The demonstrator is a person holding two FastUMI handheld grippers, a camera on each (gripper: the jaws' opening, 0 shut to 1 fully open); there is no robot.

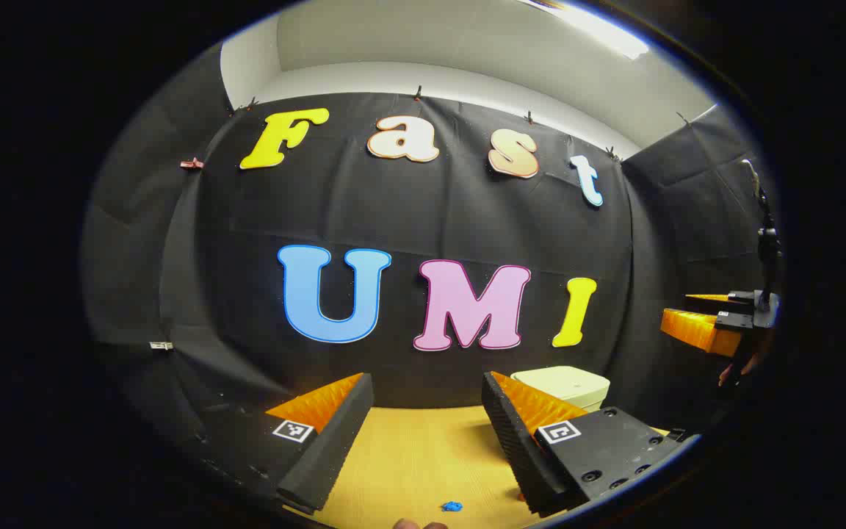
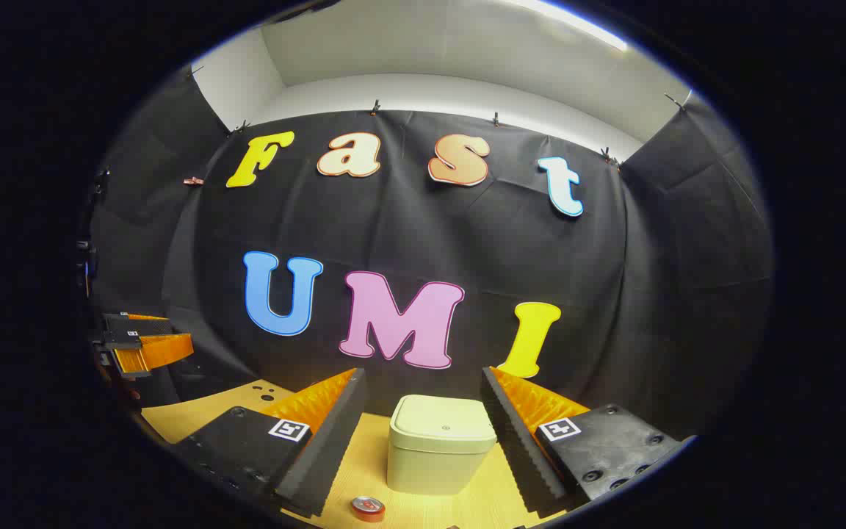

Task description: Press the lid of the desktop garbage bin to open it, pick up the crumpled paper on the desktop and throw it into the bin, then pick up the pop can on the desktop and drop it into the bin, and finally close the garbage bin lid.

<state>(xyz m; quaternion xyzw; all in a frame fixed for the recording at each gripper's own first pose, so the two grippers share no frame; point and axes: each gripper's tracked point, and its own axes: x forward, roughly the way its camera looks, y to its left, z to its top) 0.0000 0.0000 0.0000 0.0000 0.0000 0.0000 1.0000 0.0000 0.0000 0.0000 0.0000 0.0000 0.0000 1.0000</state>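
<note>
Two tools, left tool (image 1: 423,433) and right tool (image 2: 423,433), both spread wide, holding nothing. Cream garbage bin (image 2: 440,454), lid down, stands on desk (image 2: 489,503) between right tool's fingers, untouched; pop can (image 2: 368,508) upright nearby, label unreadable.

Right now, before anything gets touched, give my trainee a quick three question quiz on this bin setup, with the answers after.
1. True or false: the garbage bin has its lid up.
2. In the right gripper view, what stands on the desktop nearer the camera than the bin? A) a pop can B) a mug C) a spoon
3. Fill in: both the left gripper and the right gripper have their jaws ____ with nothing between them.

Key: 1 false, the lid lies flat and shut. 2 A, the pop can, seen from its top, sits in front of the bin. 3 open.
</note>
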